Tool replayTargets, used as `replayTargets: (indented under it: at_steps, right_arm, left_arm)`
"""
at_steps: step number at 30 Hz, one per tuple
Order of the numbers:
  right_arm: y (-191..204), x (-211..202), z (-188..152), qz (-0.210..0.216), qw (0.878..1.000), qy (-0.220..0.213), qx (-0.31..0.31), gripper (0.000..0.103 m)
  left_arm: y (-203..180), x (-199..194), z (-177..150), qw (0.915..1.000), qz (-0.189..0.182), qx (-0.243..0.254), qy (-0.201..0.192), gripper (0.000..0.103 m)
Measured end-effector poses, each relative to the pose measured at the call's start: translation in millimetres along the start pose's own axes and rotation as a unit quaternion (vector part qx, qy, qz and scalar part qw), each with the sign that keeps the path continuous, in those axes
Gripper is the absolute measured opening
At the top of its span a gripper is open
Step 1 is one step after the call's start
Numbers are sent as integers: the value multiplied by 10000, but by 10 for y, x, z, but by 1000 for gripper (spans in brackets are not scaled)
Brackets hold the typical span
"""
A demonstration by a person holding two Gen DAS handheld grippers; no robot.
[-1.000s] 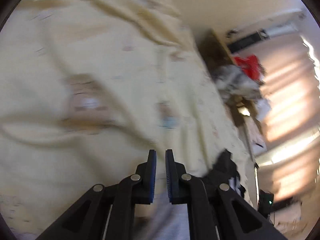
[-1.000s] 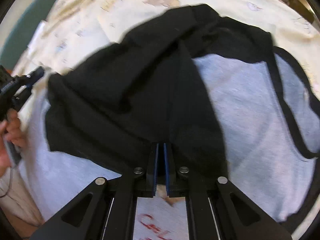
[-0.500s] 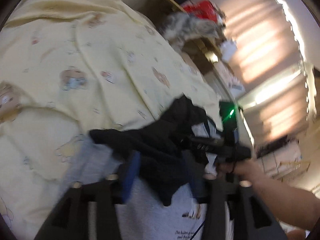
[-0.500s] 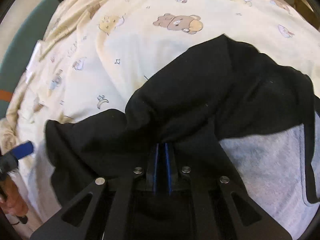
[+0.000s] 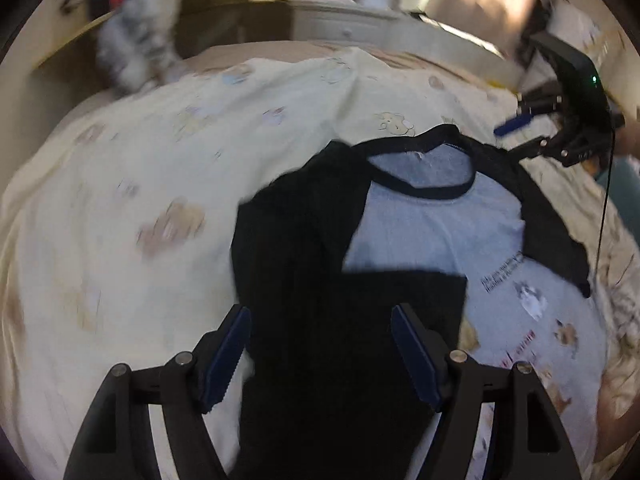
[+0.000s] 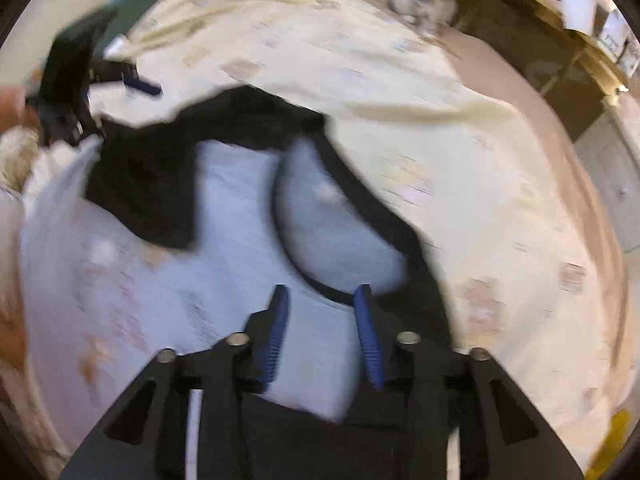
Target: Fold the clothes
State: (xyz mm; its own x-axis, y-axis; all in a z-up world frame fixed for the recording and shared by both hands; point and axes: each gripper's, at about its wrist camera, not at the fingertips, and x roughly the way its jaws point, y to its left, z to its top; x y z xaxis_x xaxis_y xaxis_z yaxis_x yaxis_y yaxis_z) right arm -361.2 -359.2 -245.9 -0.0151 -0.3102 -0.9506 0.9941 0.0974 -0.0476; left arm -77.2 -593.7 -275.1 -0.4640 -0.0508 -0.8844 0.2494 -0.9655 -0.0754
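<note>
A grey T-shirt [image 5: 440, 232] with black sleeves and a black collar [image 5: 420, 190] lies on a pale yellow bear-print bedsheet [image 5: 140, 200]. One black sleeve [image 5: 340, 320] lies folded across the shirt's body. My left gripper [image 5: 322, 320] hovers over that sleeve with its jaws opening, and the pads are clear of the cloth. My right gripper [image 6: 322, 300] hangs over the grey body [image 6: 240, 280] near the collar [image 6: 320, 288], its jaws also opening with nothing pinched. Each gripper shows in the other's view: the right gripper [image 5: 516, 138] and the left gripper [image 6: 120, 108].
A wooden shelf unit [image 5: 224, 4] beyond the bed carries a fluffy grey-white thing [image 5: 136, 48]. A white dresser [image 5: 360, 20] stands next to it. A dark green headboard or cushion [image 6: 136, 12] is at the bed's far end. Bare sheet [image 6: 480, 200] spreads beside the shirt.
Both grippers were shut on black sleeve cloth and now stand open above the shirt. The sleeves now lie on the grey body. The left gripper has rolled and swung over the shirt.
</note>
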Motion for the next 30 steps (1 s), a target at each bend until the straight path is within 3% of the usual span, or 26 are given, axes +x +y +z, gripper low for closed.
replayTargets:
  at_steps: [1, 5, 8, 13, 17, 23, 26, 28, 30]
  right_arm:
    - [-147, 114, -32, -74, 9999, 103, -22, 72]
    - [-436, 271, -66, -261, 9988, 404, -8, 72]
    - [-549, 361, -6, -90, 9992, 375, 80, 72]
    - [-601, 506, 208, 65, 9995, 296, -63, 72]
    - [-643, 745, 309, 291, 9969, 720, -115, 72]
    - [-658, 990, 344, 79, 9932, 1154, -141, 72]
    - [-590, 1044, 378, -57, 9931, 1147, -220, 71]
    - [-555, 1046, 398, -63, 9940, 1065, -257, 65]
    - [-545, 1066, 406, 2, 9943, 1050, -159, 57]
  left_arm:
    - [12, 92, 90, 9999, 93, 116, 79, 74]
    - [153, 376, 286, 9987, 266, 233, 373, 74]
    - [239, 550, 398, 9978, 260, 311, 520, 74]
    - [61, 656, 603, 9906, 180, 1180, 665, 74]
    - [-16, 730, 771, 9822, -5, 1631, 933, 74]
    - [-141, 831, 975, 9758, 184, 2005, 848, 74]
    - [-268, 925, 1054, 9737, 108, 2114, 842, 74]
    - [-330, 1020, 1059, 9712, 51, 2170, 984, 69]
    - [-368, 1104, 1063, 9702, 21, 2155, 1111, 52]
